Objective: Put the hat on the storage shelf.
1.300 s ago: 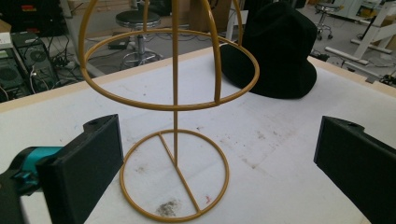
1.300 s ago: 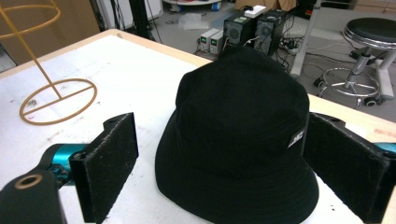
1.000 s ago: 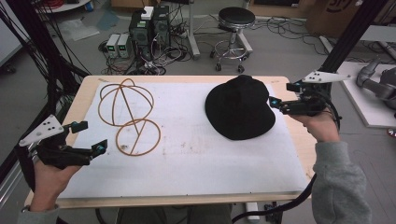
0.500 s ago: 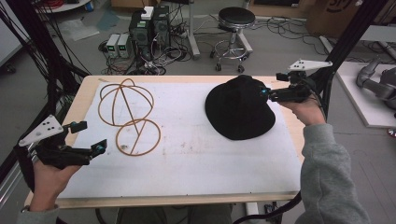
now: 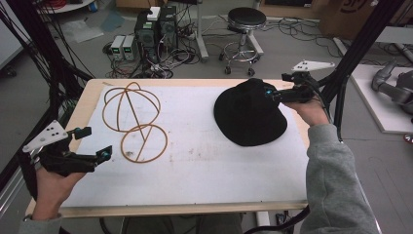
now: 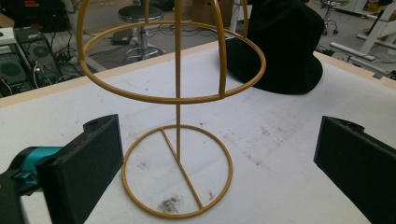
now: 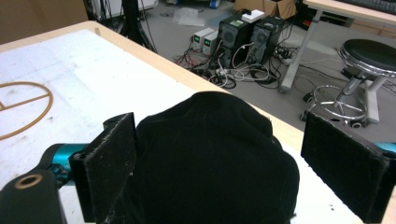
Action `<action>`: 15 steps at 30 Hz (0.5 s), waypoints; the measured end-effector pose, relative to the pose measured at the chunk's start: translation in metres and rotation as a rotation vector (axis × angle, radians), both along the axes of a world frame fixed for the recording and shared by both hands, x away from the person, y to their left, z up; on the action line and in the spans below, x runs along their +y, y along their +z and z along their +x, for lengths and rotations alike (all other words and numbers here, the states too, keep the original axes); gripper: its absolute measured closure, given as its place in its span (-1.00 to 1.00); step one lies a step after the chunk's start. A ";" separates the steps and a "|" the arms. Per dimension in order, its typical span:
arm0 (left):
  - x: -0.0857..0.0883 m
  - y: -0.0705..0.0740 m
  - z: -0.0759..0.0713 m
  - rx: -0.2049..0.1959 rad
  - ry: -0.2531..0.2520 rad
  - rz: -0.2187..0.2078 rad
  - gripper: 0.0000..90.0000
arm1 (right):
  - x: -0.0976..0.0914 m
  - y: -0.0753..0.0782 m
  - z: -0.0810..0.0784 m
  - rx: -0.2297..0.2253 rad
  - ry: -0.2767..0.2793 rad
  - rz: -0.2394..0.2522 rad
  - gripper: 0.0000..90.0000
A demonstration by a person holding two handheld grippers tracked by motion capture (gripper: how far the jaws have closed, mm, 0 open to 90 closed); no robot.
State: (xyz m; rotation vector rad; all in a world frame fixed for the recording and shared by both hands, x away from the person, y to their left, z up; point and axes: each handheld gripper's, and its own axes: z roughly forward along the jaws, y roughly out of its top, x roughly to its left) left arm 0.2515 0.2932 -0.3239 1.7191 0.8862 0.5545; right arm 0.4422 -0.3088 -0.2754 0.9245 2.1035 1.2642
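Between the wire stand [image 5: 135, 122] and the black hat [image 5: 249, 114] you have bare worktop [image 5: 195, 161]. Your near edge is open too.

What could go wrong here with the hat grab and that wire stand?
1. The right hand-held gripper is open astride the black hat's crown; closing on soft fabric may just pinch a fold, and the hat could sag or slip.
2. The wire hat stand looks light, and the open left hand-held gripper isn't holding it, so it might tip.

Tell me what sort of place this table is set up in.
Probably a lab or workshop rather than a home: computer towers with tangled cables stand on the bare floor behind the table, beside a rolling stool and black frame posts.
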 end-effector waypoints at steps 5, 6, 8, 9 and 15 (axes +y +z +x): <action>0.001 -0.001 0.000 0.003 0.000 -0.001 -0.96 | 0.003 -0.007 0.011 0.012 -0.010 -0.012 -0.76; 0.001 -0.001 0.000 0.003 0.002 -0.001 -0.96 | 0.003 -0.008 0.012 0.013 -0.013 -0.010 -0.76; 0.001 -0.002 0.001 0.003 0.002 0.002 -0.96 | 0.004 -0.010 0.015 0.014 -0.018 -0.003 -0.76; 0.001 -0.002 0.001 0.003 0.002 0.002 -0.96 | 0.004 -0.010 0.017 0.008 -0.021 0.001 -0.76; 0.000 -0.002 0.001 0.000 0.003 0.005 -0.96 | 0.006 -0.016 0.025 0.017 -0.033 0.023 -0.76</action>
